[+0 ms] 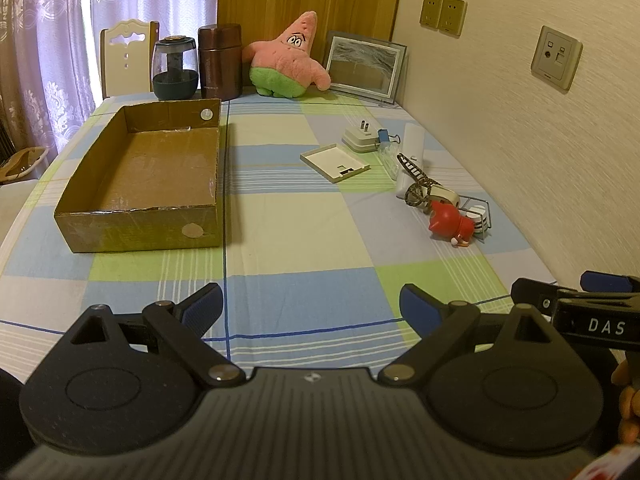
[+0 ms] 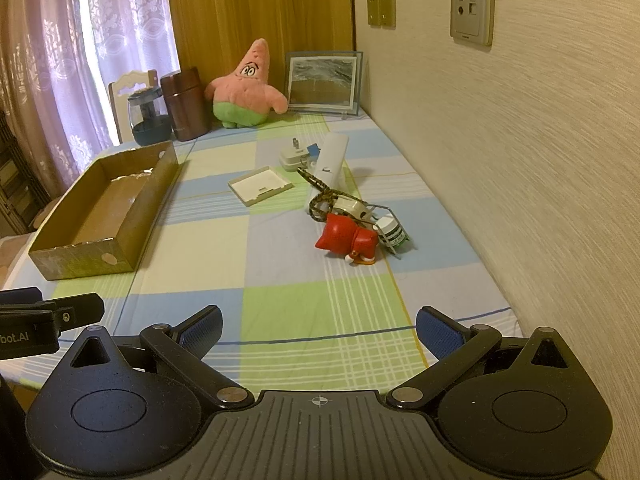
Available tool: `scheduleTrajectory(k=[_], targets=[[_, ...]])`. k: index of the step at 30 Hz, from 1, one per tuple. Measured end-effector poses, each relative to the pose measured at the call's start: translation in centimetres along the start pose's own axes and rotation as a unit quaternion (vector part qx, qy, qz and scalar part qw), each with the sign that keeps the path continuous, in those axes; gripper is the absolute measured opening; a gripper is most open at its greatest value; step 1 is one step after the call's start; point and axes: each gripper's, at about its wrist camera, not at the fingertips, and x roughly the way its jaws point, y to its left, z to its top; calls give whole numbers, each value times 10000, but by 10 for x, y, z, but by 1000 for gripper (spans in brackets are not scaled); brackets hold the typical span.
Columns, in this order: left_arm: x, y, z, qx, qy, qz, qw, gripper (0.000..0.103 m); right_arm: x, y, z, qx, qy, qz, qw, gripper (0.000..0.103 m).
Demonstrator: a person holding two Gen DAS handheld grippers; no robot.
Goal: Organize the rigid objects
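Table w/ checked cloth (image 1: 304,240) fills both views, wall along its right edge. Cardboard box (image 1: 140,184) on left half, open top, nothing inside. At far end: brown canister (image 1: 220,62), dark grinder jar (image 1: 175,68) beside it, pink star plush (image 1: 288,60), framed pic (image 1: 364,66) leaning at the wall.

Left gripper (image 1: 310,302) low over near edge, jaws spread wide, nothing btwn pads. Right gripper (image 2: 318,330) same: released, wide apart, empty, just beside left one.

Rigid objs in a loose cluster on right half, well apart from box: white flat tray (image 1: 334,160), white remote (image 2: 330,160), white plug adapter (image 1: 360,138), braided cord (image 2: 316,196), red figurine (image 2: 348,238) lying on its side, touching small wire rack (image 2: 394,236) w/ white bottle in it.
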Motion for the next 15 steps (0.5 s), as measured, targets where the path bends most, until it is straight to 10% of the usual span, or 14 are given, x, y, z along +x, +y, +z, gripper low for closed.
scheduleTrajectory(k=[15], targets=[[1,-1,1,13,-4,-22,10000,93,2,-1,1,12,6,11,10000,101]])
